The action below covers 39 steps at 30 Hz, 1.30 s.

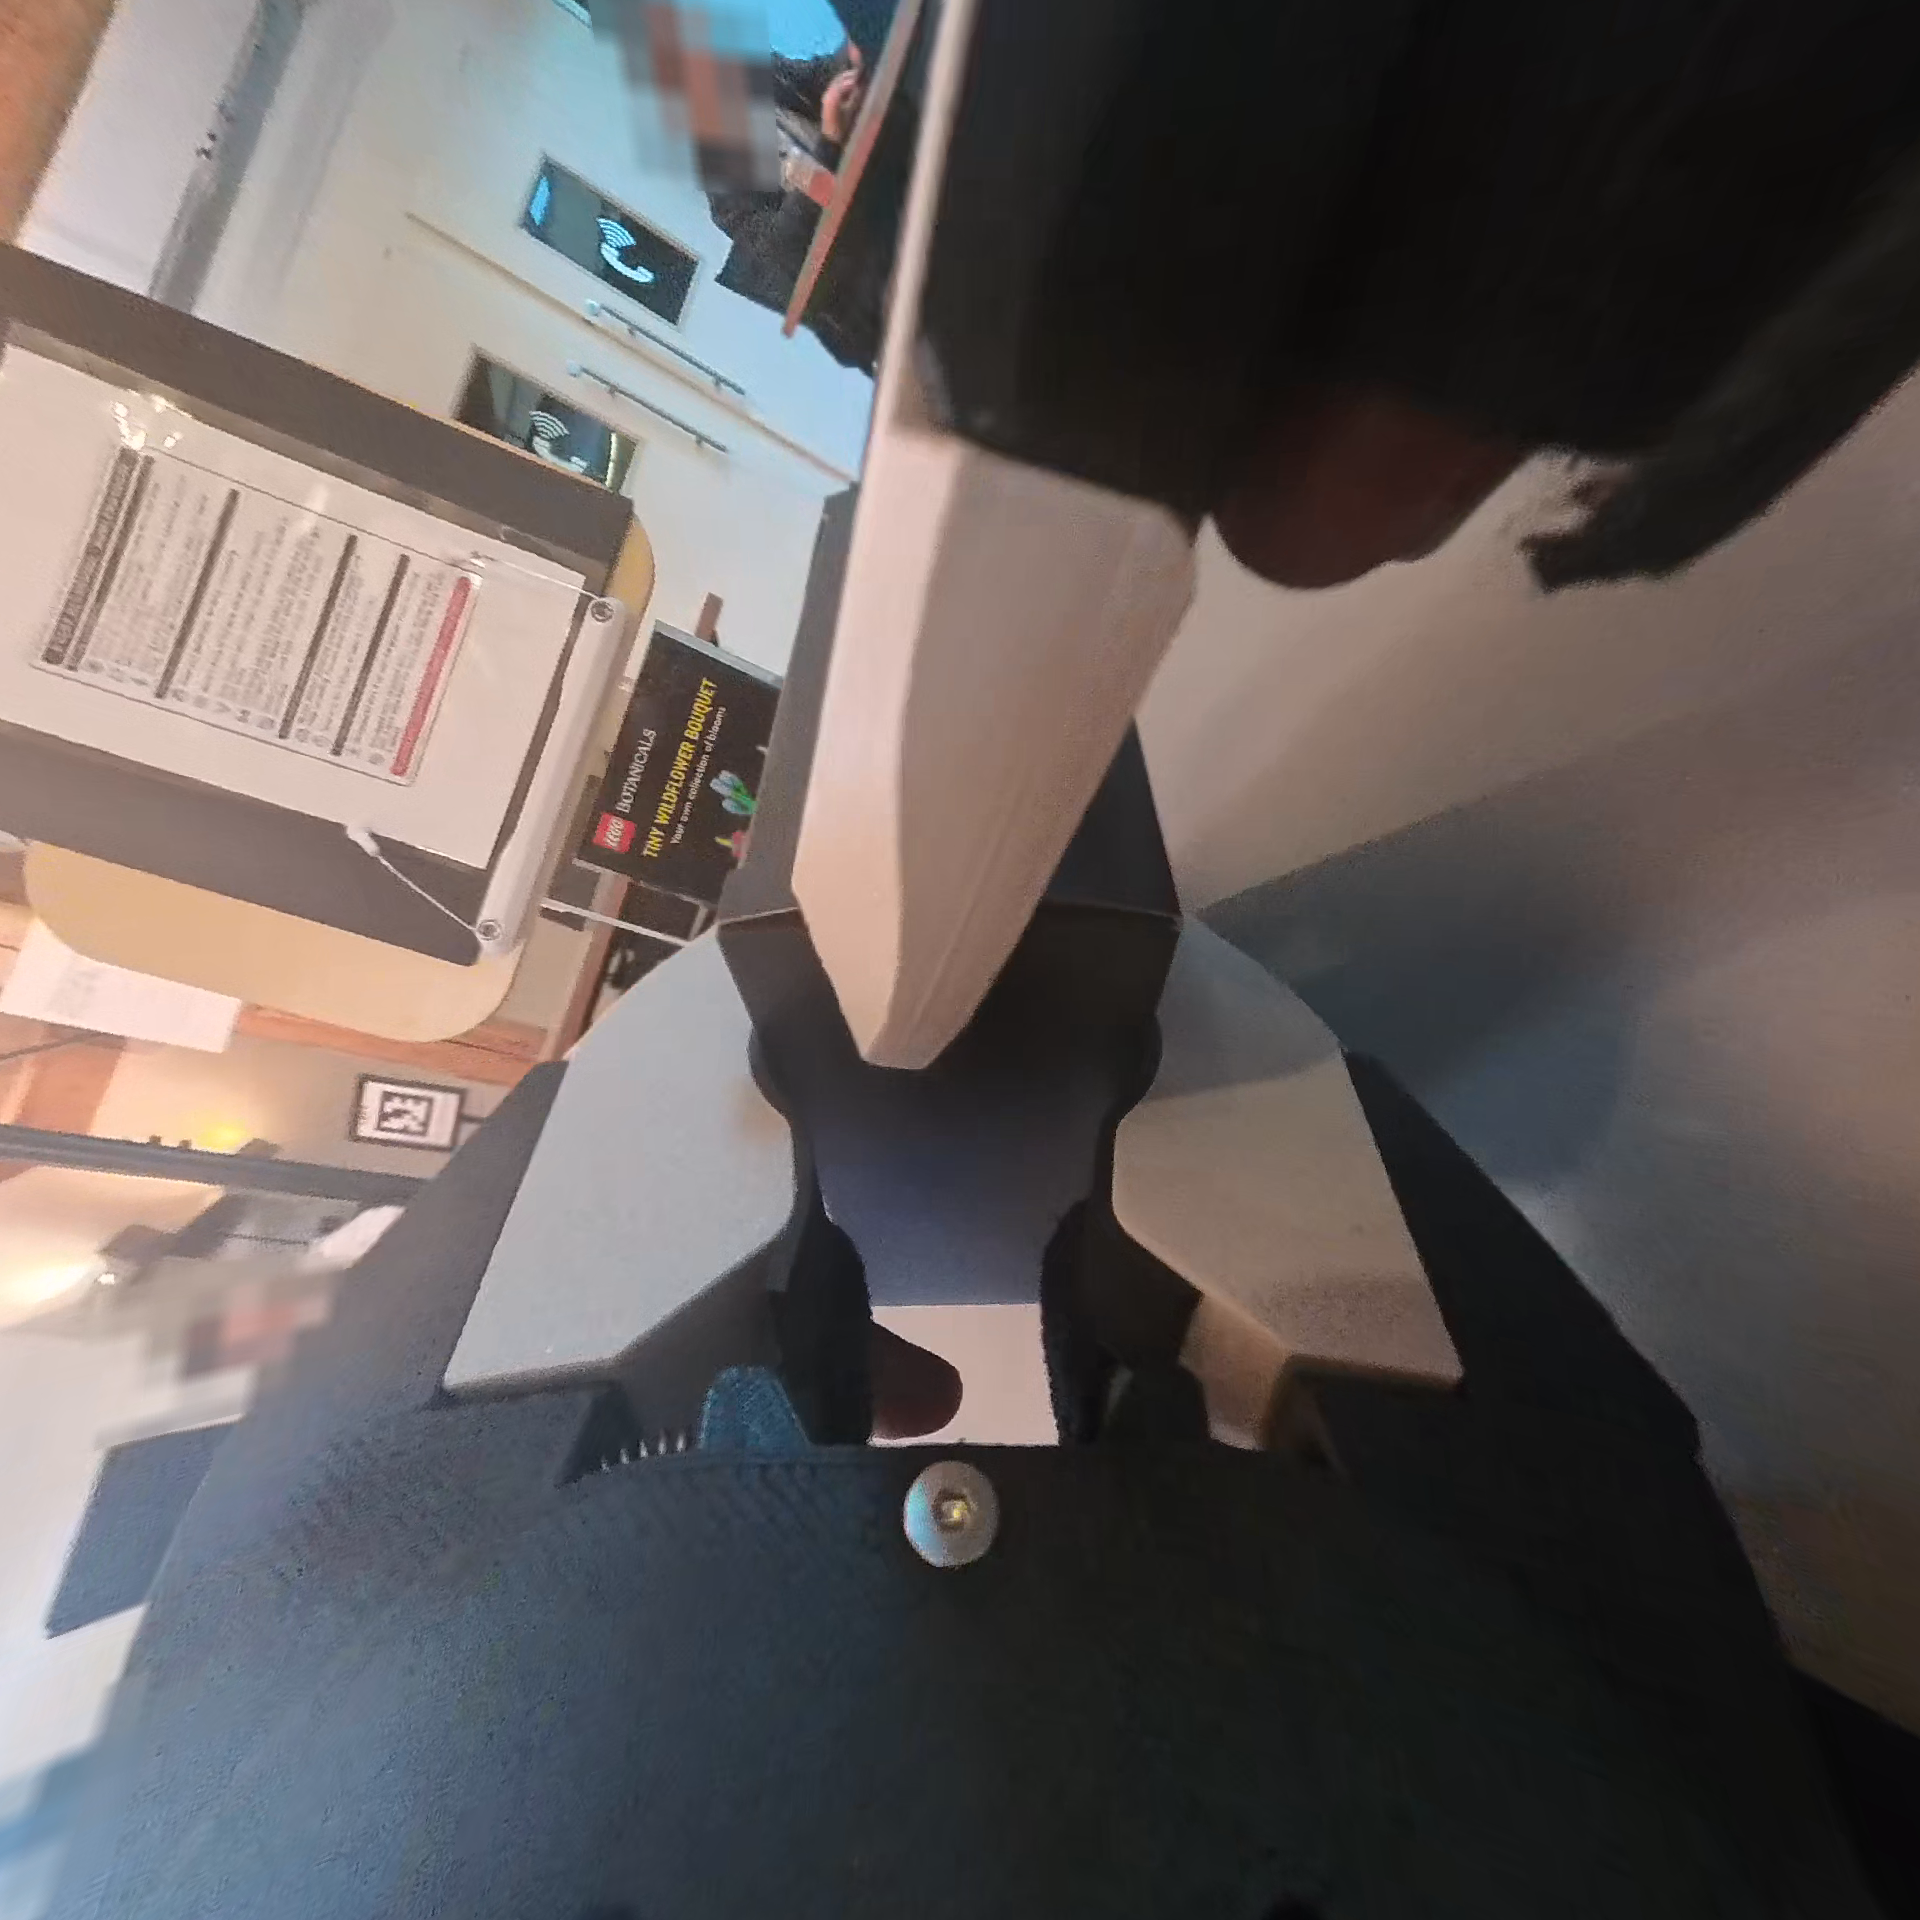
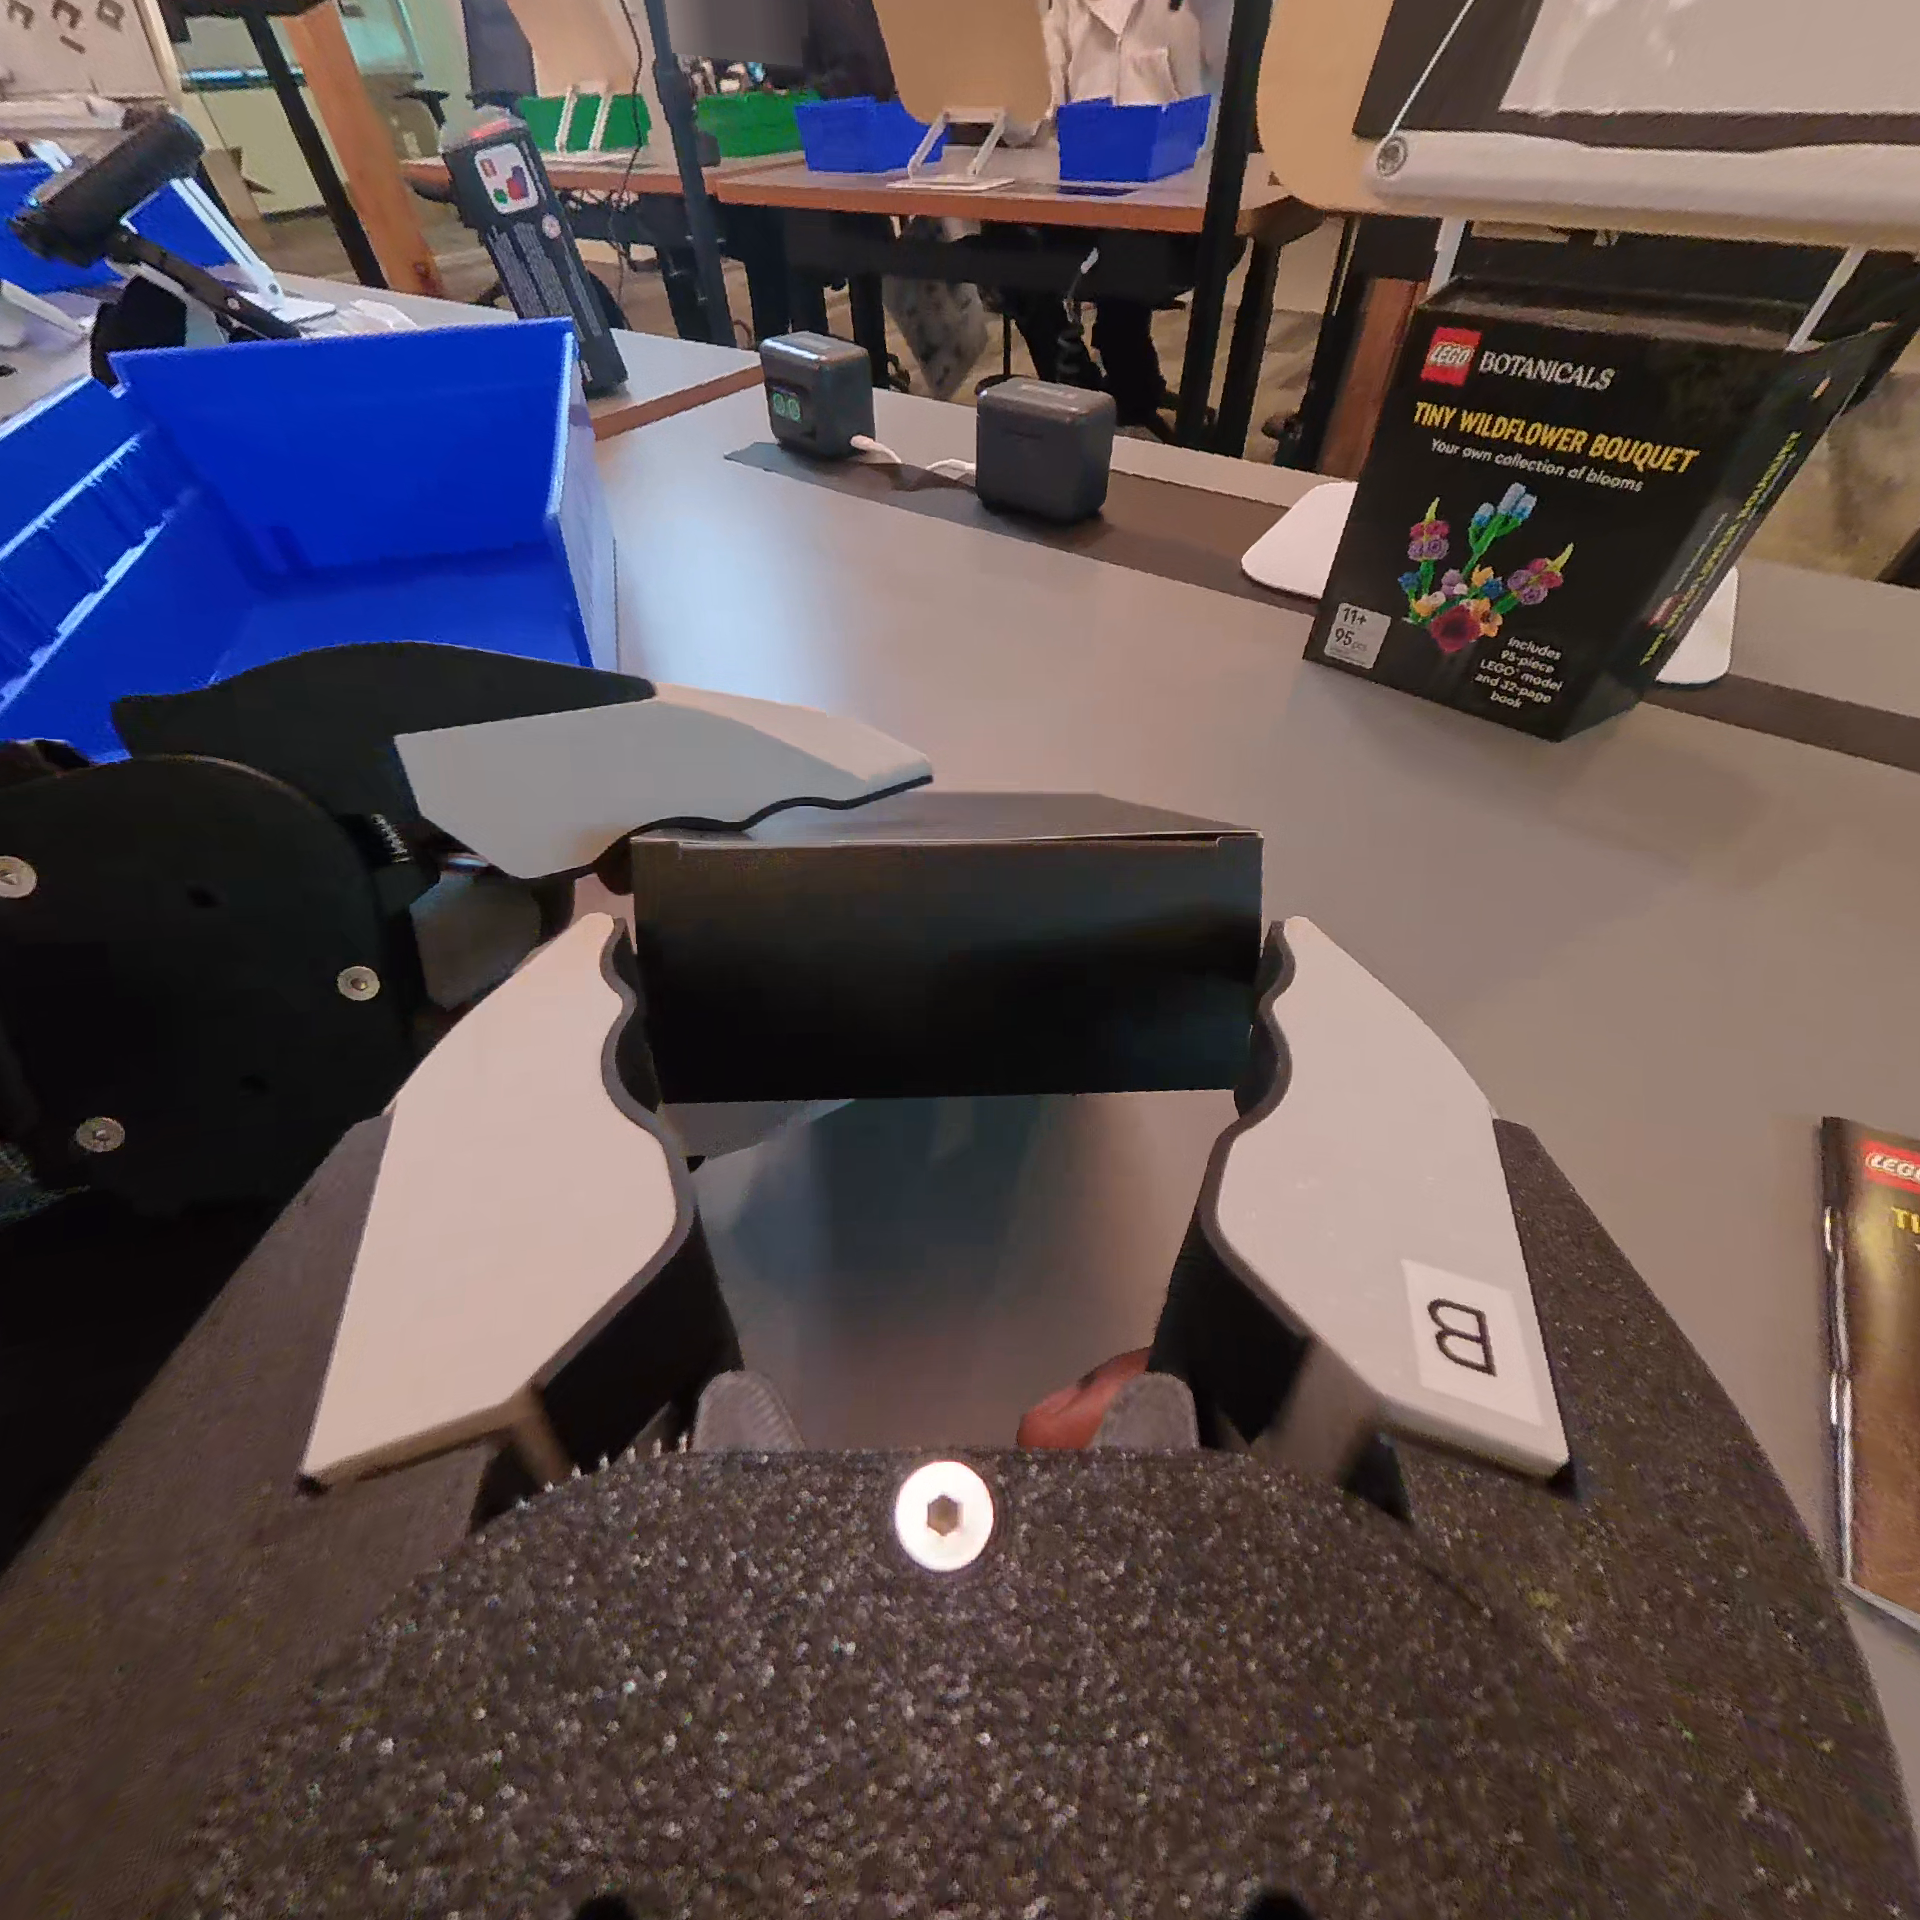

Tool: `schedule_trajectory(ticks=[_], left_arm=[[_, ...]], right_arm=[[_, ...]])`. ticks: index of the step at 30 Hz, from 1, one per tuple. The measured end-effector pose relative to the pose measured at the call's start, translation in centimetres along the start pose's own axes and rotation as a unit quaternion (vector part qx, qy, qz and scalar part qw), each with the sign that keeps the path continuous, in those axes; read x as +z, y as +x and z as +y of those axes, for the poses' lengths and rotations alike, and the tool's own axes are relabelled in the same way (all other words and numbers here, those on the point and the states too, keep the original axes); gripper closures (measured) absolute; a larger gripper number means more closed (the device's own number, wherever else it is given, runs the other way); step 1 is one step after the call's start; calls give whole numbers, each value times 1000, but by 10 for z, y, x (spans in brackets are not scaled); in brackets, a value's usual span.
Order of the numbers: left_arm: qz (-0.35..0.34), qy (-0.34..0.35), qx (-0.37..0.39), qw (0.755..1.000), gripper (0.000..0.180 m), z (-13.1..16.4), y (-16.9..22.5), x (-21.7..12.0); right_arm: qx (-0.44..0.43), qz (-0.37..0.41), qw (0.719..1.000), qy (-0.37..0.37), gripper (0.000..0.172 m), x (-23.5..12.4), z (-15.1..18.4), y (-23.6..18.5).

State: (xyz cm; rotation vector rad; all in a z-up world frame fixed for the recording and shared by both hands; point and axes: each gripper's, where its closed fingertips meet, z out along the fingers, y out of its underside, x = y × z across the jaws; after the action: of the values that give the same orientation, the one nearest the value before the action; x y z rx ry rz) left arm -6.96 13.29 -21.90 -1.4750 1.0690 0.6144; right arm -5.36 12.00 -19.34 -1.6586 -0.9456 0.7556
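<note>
- Blue bin (image 2: pixel 343 499) is sitting at far left on the grey counter (image 2: pixel 987 665), open side facing the work area, apart from the grippers.
- Left gripper (image 2: pixel 727 821) is reaching in from the left, turned on its side. One grey finger (image 2: pixel 665 758) is lying across the top of the small black box (image 2: pixel 940 966); the lower finger is mostly hidden beneath. In its own view the fingers are clamping the box end top and bottom at a narrow-to-middling spread.
- Small black box is being held just above the counter, centre, long face toward the right wrist camera. Plain folded card with a tuck flap along the top edge; judging it light, hollow, easily dented and a bit slick, so it is best taken across flat faces near the corners, not mid-panel.
- Right gripper (image 2: pixel 945 997) is coming in level, fingers spread wide, both pads pressing on the box's two short ends.
- Printed flower-kit box (image 2: pixel 1538 509) is standing upright far right; a booklet (image 2: pixel 1870 1351) is lying at the right edge.
</note>
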Motion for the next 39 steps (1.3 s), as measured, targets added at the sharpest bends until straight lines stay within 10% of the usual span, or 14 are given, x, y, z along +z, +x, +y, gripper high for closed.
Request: schedule_trajectory(ticks=[39], left_arm=[[-166, 91, 60, 980, 121, -42, -43, -40]], right_arm=[[-137, 50, 971, 191, 63, -43, -52, -31]])
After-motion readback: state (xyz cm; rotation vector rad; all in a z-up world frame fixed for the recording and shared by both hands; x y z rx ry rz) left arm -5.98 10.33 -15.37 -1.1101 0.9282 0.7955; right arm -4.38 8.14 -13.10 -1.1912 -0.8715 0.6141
